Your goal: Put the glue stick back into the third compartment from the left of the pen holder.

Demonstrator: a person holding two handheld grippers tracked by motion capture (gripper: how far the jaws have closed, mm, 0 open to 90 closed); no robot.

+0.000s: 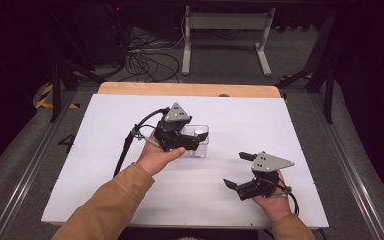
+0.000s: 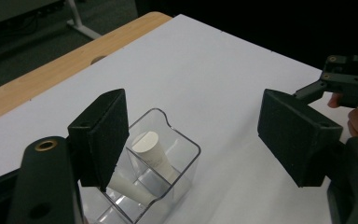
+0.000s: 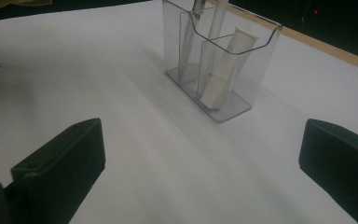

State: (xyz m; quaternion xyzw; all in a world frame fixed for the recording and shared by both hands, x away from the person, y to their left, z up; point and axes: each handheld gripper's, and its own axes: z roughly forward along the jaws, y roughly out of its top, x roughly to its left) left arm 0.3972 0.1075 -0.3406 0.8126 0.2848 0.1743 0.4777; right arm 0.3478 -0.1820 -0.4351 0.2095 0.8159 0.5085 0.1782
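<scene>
The left hand-held gripper (image 1: 192, 136) hangs right over a clear plastic organizer (image 2: 165, 161) that stands upright near the middle of the white worktop (image 1: 240, 112). Its jaws stand spread with nothing between them, one jaw just above the organizer's near rim. A white tube (image 2: 154, 156) leans tilted in one of the organizer's compartments, cap end up; in the right gripper view a second slim white stick (image 3: 216, 35) stands in the compartment beside it, though what it is cannot be told. This looks like the release step: the tube sits in the holder and the pads are off it. The next move, as I judge it, calls for lifting this gripper straight up and clear, without the near jaw catching the thin rim and tipping the light holder. Further right, well apart from the organizer, the right hand-held gripper (image 1: 235, 170) rests low near the worktop's front edge, jaws spread wide and empty, pointing toward the organizer.
</scene>
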